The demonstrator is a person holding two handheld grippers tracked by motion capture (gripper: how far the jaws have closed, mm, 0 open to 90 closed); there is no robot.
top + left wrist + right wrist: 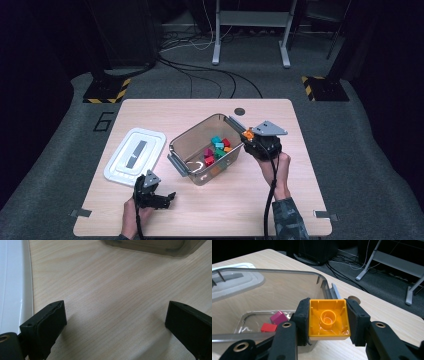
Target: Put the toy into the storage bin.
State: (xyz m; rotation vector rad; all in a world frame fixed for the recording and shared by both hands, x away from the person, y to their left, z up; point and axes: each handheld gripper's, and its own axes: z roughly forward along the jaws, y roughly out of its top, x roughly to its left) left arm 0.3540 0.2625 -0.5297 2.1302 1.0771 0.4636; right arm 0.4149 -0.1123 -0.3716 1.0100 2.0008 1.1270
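Right gripper view showed the right tongs clamping an orange brick by its flat sides: light, rigid, slick plastic. Left tongs hung open.

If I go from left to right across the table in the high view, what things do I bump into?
White lid → left gripper, open → clear bin of colored blocks → orange block, held in the right gripper.

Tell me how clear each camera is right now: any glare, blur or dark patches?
High view: table evenly lit, surroundings nearly black, small blocks in the bin soft. Left gripper view: sharp wood grain, glare on the white lid, soft shadows beside the jaws. Right gripper view: orange block crisp, background dim.
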